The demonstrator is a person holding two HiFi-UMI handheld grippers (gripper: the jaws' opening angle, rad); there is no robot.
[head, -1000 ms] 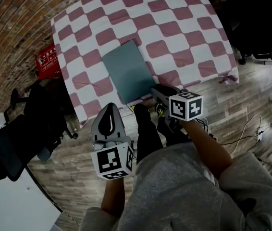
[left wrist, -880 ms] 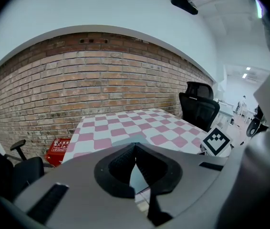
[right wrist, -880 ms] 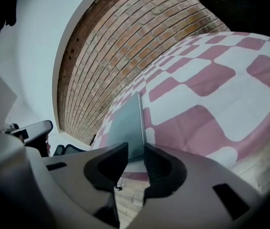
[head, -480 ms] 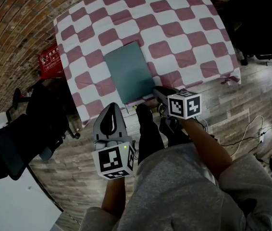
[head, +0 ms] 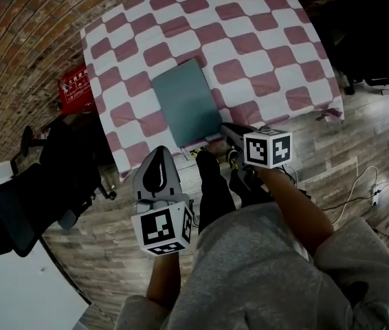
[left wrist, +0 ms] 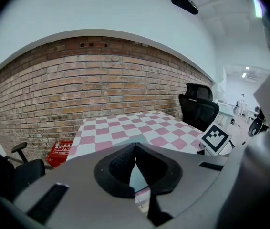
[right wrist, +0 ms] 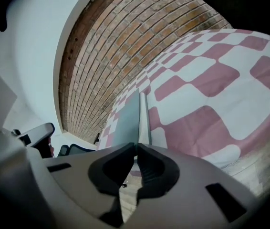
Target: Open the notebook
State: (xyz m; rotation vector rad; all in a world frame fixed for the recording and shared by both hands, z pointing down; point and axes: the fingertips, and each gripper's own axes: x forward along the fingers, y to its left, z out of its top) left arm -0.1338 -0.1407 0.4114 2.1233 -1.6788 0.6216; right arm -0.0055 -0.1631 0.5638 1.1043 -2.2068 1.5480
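Notebook [head: 184, 105] lies closed and flat on the table [head: 263, 40], its short near edge at the table's near edge.

Nearest, the left gripper [head: 158, 153] hangs short of the table, tips met on nothing.

Beyond it, the right gripper [head: 225, 128] is the nearer one, at the notebook's right long edge by the near corner. Its jaws are closing, tips all but met, and the cover's edge runs out from between them.

Long axis runs away from the person, far end leaning slightly left. Judged: the cover swings up and leftward.
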